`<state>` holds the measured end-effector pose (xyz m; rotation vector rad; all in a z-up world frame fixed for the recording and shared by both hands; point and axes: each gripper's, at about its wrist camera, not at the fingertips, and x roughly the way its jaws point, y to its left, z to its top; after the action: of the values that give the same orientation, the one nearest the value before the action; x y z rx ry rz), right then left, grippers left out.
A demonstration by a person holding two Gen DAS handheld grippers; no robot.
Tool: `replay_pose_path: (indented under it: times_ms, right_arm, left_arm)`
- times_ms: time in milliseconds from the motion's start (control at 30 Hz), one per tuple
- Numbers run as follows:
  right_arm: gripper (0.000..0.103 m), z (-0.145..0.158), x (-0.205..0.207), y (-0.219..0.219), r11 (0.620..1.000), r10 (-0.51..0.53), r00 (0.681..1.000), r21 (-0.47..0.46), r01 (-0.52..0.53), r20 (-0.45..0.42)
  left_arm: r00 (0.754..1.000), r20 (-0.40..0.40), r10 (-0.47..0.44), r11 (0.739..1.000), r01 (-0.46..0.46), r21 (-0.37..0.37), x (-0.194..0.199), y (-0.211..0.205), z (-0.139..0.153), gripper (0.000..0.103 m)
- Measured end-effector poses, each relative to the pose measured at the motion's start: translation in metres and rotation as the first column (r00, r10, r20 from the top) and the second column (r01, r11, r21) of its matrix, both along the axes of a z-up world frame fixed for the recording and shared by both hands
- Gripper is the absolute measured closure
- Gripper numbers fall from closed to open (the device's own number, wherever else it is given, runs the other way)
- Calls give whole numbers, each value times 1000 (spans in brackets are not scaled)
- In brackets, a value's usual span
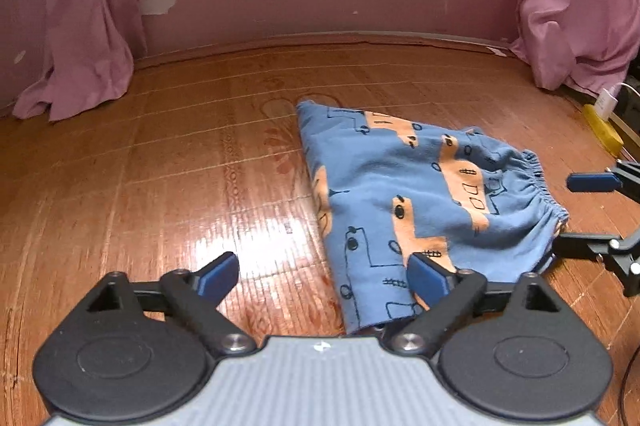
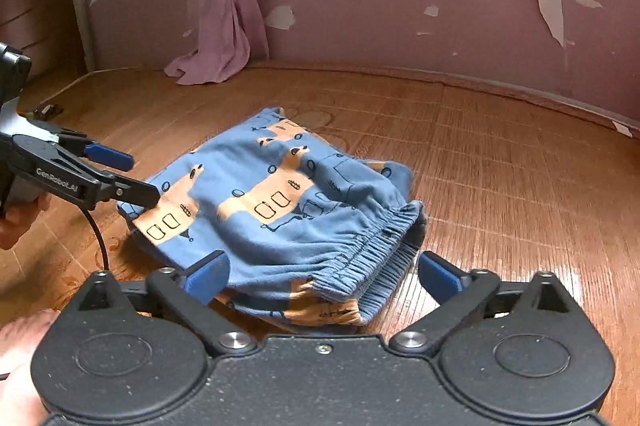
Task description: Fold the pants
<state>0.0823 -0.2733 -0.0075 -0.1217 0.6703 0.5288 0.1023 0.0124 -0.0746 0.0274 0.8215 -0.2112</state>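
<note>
here, a pair of small blue pants with orange vehicle prints lies already folded into a compact bundle on a glossy wooden-patterned mat, in front of a pink wall with peeling paint and pink curtains at either side.

seen from the left wrist, the left gripper has its jaws spread wide and holds nothing. its right-hand finger rests over the near corner of the bundle, at the folded leg edge, while its other finger hangs above bare mat. the pants lie ahead and to the right of this gripper. the bundle's long axis runs from that near corner away and to the right, ending at the gathered elastic waistband.

seen from the right wrist, the right gripper is also spread open and empty. the waistband sits directly between its two fingers, close in, with the stacked layers of elastic facing the camera. the rest of the bundle stretches away and to the left, toward the left gripper, which enters from the left edge and overlaps the far corner.

so each gripper stands at one end of the bundle: right at the waistband, left at the leg fold. the right looks better lined up to close on cloth, since the band lies squarely inside its jaws. the fold appears largely done; any last move likely turns on lifting or pressing these two ends together.
</note>
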Motion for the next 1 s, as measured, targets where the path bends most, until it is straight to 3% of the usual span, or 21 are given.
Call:
replay_pose_path:
  times_ms: [167, 400, 600, 833, 933, 1000]
  right_arm:
    - [1, -5, 0, -1, 999, -22, 1000, -31, 22, -2]
    - [1, -4, 1, -5, 995, -93, 995, -35, 94, 32]
    - [1, -10, -1, 0, 970, -198, 972, -115, 213, 130]
    - [1, -8, 2, -3, 951, -249, 934, -116, 286, 254]
    - [1, -15, 15, 0, 946, -250, 943, -154, 287, 218]
    - [1, -21, 18, 1, 938, -247, 947, -196, 287, 207]
  left_arm:
    - [998, -11, 62, 998, -63, -25, -2, 3, 0, 1]
    - [997, -1, 80, 997, -80, -5, -6, 3, 4, 0]
    - [995, 40, 96, 995, -95, -21, -6, 2, 13, 0]
    - [995, 36, 93, 994, -91, -65, 3, -2, 8, 0]
    - [995, 26, 92, 995, -91, -28, 6, -7, 3, 0]
    - [995, 19, 95, 995, -96, 39, 7, -12, -2, 0]
